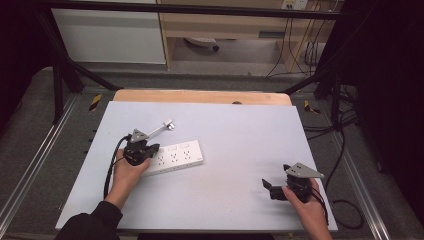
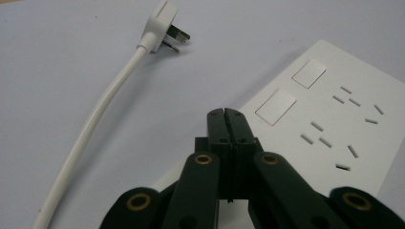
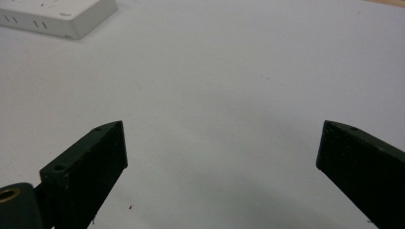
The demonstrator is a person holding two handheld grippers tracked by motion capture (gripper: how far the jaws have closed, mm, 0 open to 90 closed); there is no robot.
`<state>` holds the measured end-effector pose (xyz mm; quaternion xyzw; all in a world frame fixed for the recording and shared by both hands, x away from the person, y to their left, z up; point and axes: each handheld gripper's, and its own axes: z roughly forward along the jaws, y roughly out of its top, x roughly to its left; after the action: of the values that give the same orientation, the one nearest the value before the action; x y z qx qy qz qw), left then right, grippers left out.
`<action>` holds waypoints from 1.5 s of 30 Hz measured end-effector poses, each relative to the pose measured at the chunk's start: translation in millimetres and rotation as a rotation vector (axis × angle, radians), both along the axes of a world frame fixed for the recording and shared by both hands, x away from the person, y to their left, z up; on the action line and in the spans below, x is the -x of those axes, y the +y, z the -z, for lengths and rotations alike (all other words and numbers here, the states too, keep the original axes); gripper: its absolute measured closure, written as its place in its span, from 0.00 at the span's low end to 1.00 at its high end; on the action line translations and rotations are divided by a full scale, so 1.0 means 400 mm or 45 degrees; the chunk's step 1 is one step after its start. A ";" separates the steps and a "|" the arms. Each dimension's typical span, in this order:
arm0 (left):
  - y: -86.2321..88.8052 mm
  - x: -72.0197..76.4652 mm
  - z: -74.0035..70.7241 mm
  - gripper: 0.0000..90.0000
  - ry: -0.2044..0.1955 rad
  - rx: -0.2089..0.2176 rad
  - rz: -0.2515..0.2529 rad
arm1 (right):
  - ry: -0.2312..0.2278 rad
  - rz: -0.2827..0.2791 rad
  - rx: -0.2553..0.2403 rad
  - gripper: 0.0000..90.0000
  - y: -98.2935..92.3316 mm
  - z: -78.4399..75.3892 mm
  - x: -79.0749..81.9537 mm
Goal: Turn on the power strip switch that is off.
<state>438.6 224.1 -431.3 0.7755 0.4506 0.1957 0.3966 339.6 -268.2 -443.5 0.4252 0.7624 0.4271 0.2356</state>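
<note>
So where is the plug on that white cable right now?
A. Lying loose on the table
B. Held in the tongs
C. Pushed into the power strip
A: the plug lies on the table with prongs bare, apart from the power strip.

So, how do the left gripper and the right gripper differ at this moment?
The left gripper has its jaws pressed together with nothing between them; the right gripper has its jaws wide apart. The left gripper is over the end of the white power strip; the right gripper is over bare table, far from the strip. Both are black, each held in one hand.
</note>
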 end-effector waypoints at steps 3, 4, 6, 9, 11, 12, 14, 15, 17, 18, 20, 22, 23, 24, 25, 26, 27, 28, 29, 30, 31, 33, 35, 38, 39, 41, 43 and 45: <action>0.000 0.001 -0.001 1.00 -0.004 0.007 0.000 | 0.000 -0.001 0.001 0.04 0.000 0.000 0.000; 0.000 0.001 -0.002 1.00 -0.006 0.008 0.001 | -0.001 -0.003 0.001 0.04 0.001 0.000 0.000; 0.000 0.002 -0.003 1.00 -0.011 0.015 0.005 | -0.003 -0.004 0.002 0.04 0.001 0.000 0.000; -0.001 0.002 -0.003 1.00 -0.015 0.023 0.011 | -0.002 -0.002 0.002 0.04 0.001 0.000 0.000; -0.002 0.003 -0.004 1.00 -0.019 0.024 0.013 | -0.001 -0.001 0.002 0.04 0.000 0.000 0.000; -0.002 0.003 -0.006 1.00 -0.025 0.034 0.012 | 0.000 -0.001 0.001 0.04 0.000 0.000 0.000; -0.003 0.003 -0.007 1.00 -0.032 0.035 0.011 | 0.000 -0.001 0.001 0.04 0.000 0.000 0.000; -0.004 0.004 -0.008 0.96 -0.038 0.037 0.011 | -0.001 -0.002 0.002 0.04 0.001 0.000 0.000; -0.006 0.004 -0.009 0.94 -0.043 0.038 0.014 | -0.001 -0.002 0.002 0.04 0.001 0.000 0.000; -0.007 0.005 -0.009 0.90 -0.045 0.038 0.012 | -0.003 -0.003 0.004 0.04 0.001 0.000 0.000; -0.008 0.006 -0.010 0.90 -0.047 0.038 0.015 | -0.003 -0.003 0.003 0.04 0.001 0.000 0.000; -0.008 0.006 -0.010 0.89 -0.049 0.040 0.015 | -0.001 -0.002 0.002 0.04 0.001 0.000 0.000; -0.008 0.006 -0.011 0.89 -0.051 0.040 0.014 | -0.001 -0.002 0.001 0.04 0.001 0.000 0.000; -0.008 0.006 -0.011 0.89 -0.053 0.041 0.013 | -0.001 -0.002 0.001 0.04 0.001 0.000 0.000; -0.008 0.006 -0.011 0.89 -0.053 0.041 0.015 | 0.000 -0.001 0.001 0.04 0.001 0.000 0.000; -0.007 0.006 -0.011 0.89 -0.054 0.042 0.014 | 0.000 -0.001 0.001 0.04 0.001 0.000 0.000; -0.007 0.006 -0.012 0.89 -0.056 0.043 0.012 | -0.001 -0.001 0.001 0.04 0.001 0.000 0.000; -0.007 0.006 -0.012 0.88 -0.056 0.045 0.011 | -0.004 -0.003 0.005 0.04 0.001 0.000 0.000; -0.007 0.006 -0.012 0.88 -0.056 0.047 0.010 | -0.003 -0.003 0.004 0.04 0.001 0.000 0.000; -0.006 0.006 -0.013 0.88 -0.058 0.049 0.009 | -0.003 -0.003 0.003 0.04 0.001 0.000 0.000; -0.006 0.007 -0.013 0.87 -0.058 0.051 0.009 | -0.003 -0.003 0.003 0.04 0.001 0.000 0.000; -0.005 0.007 -0.015 0.86 -0.061 0.056 0.009 | -0.002 -0.002 0.003 0.04 0.001 0.000 0.000; -0.005 0.007 -0.016 0.84 -0.068 0.062 0.006 | 0.000 0.000 0.001 0.04 0.000 0.000 0.000; -0.005 0.008 -0.020 0.81 -0.077 0.070 0.000 | 0.000 0.001 0.000 0.04 0.000 0.000 0.000; -0.005 0.009 -0.021 0.81 -0.080 0.076 0.000 | 0.000 0.001 0.000 0.04 0.000 0.000 0.000; -0.005 0.010 -0.024 0.79 -0.089 0.079 0.005 | 0.000 0.000 0.001 0.04 0.001 0.000 0.000; -0.005 0.010 -0.026 0.78 -0.094 0.080 0.007 | -0.001 -0.001 0.002 0.04 0.001 0.000 0.000; -0.005 0.010 -0.027 0.76 -0.101 0.088 0.004 | -0.001 -0.001 0.002 0.04 0.001 0.000 0.000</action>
<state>434.6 222.3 -420.6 0.7536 0.4397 0.2100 0.4412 339.7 -267.9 -443.5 0.4246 0.7627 0.4268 0.2361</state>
